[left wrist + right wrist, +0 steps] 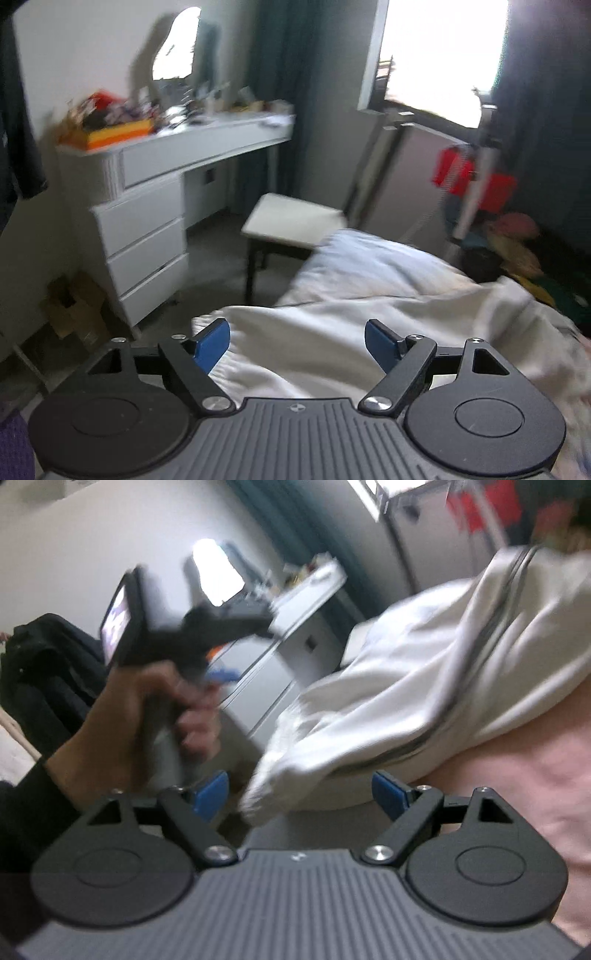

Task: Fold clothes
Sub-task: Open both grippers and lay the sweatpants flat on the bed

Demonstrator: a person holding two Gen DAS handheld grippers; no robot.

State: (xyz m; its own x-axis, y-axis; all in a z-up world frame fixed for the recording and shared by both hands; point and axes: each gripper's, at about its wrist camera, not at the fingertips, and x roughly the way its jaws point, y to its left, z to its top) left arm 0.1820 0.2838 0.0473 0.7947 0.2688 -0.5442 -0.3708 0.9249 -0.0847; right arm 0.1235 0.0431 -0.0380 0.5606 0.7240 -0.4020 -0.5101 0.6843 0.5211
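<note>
Crosswise, white garment (424, 672) crumpled on bed (517, 794).

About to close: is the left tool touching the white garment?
Cannot tell. In the left wrist view the open left tool frames the white garment, but neither contact nor a gap shows plainly.

white garment (424, 686) | crumpled, unfolded | dark zipper line showing | heaped on pink bedding (517, 794)
</note>
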